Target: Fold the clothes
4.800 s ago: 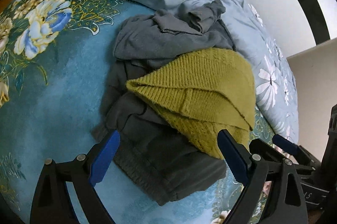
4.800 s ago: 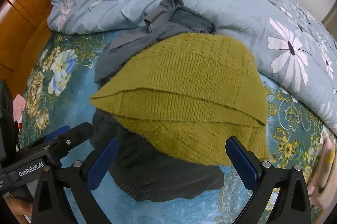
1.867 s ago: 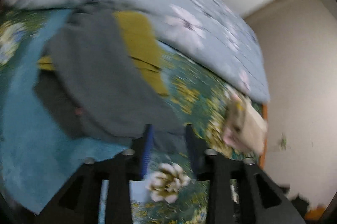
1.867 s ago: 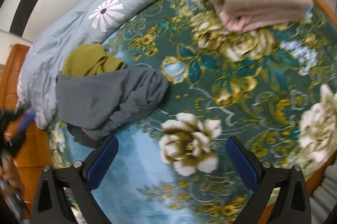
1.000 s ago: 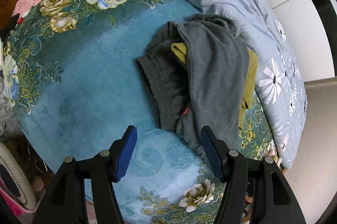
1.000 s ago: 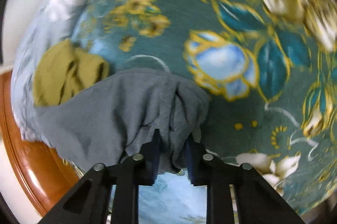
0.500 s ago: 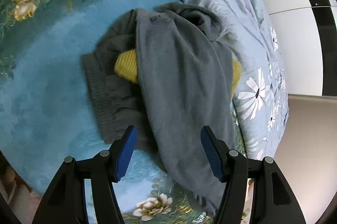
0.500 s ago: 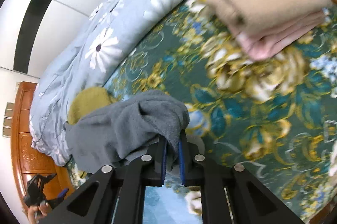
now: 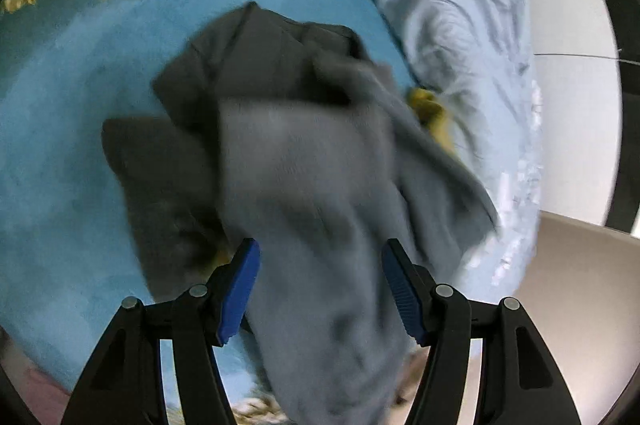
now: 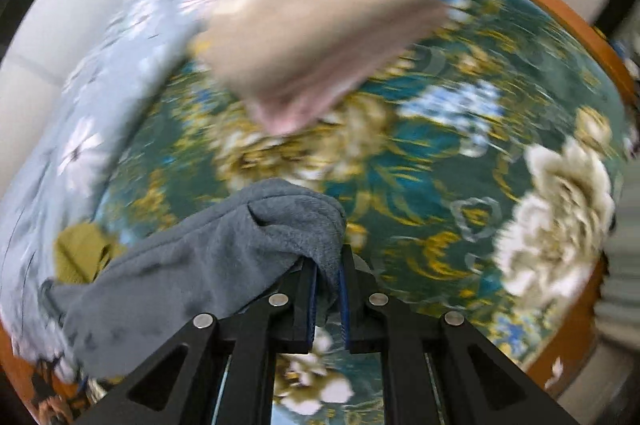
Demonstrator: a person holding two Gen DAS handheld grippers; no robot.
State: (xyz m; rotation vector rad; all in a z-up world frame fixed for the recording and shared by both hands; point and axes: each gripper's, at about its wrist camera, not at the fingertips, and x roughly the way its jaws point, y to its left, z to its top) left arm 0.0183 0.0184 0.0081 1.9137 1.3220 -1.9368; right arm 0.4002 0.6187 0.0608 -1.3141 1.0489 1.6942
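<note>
Grey garment (image 9: 304, 185) is stretching between your two grippers: one end is pinched in your right gripper (image 10: 328, 299), whose fingers are pressed nearly together on a bunched fold of it, and the rest is trailing back toward the pile on the bedspread (image 9: 60, 113). In the right wrist view the cloth (image 10: 192, 265) is running from the fingers down and to the left, so its long axis is lying from that pinch toward the heap.

Your left gripper (image 9: 320, 289) is hanging with its fingers wide apart, gripping nothing. The grey cloth is passing straight between and beyond those fingers, lengthwise, so this hand is the nearer one to the free part. Whether the pads are touching the fabric is lost in the blur.

Beneath it, a darker grey garment (image 9: 168, 161) is lying flat, and a bit of yellow knit (image 9: 430, 113) is peeking out by the duvet (image 9: 460, 5). A folded beige stack (image 10: 320, 21) is sitting well apart, far across the bed from your right hand.

You are probably lifting the piece clear to spread it; the next grab likely belongs to your left hand, on an edge crosswise to that axis.
</note>
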